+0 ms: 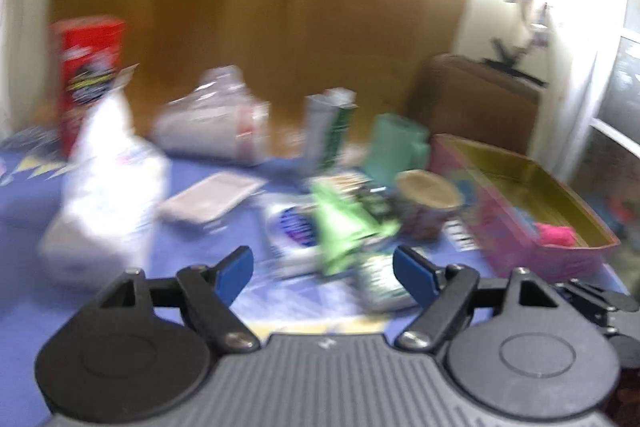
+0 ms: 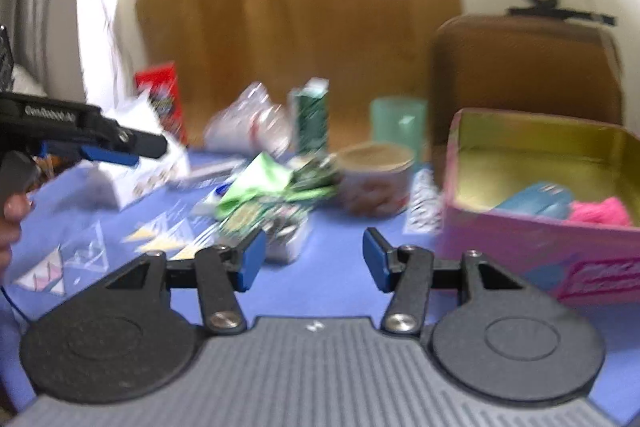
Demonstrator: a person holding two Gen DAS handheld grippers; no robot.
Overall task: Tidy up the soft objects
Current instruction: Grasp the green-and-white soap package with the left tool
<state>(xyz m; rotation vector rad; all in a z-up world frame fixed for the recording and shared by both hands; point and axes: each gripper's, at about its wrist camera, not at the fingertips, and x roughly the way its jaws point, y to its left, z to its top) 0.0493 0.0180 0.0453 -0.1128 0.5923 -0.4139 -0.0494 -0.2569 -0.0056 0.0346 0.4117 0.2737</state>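
Step in hand, as judged: approach for the next pick. Both views are motion-blurred, so fine detail is uncertain.

Left hand-held gripper (image 1: 323, 269): jaws stand wide apart with nothing between the pads. It points down at the clutter in the middle of the worktop (image 1: 24, 195), where a green pouch (image 1: 340, 223) lies on top of other flat packets, just beyond the fingertips.

Right hand-held gripper (image 2: 314, 261): jaws parted to a moderate gap, empty, over bare blue cloth. It sits near the front-left corner of the pink box (image 2: 540, 247).

Task items: the pink box stands at the right of the worktop, open at the top. A pink soft item (image 2: 600, 211) and a blue item (image 2: 536, 199) already lie inside it. The green pouch and the packets under it remain outside, to the left of a paper cup (image 2: 376, 179).

Next move, as judged: bring the left hand-held gripper down over the green pouch, align the pads across a raised fold, then close. The pouch is thin and limp; a shallow pinch may slip, or may lift the packet beneath with it. Keep clear of the paper cup alongside.
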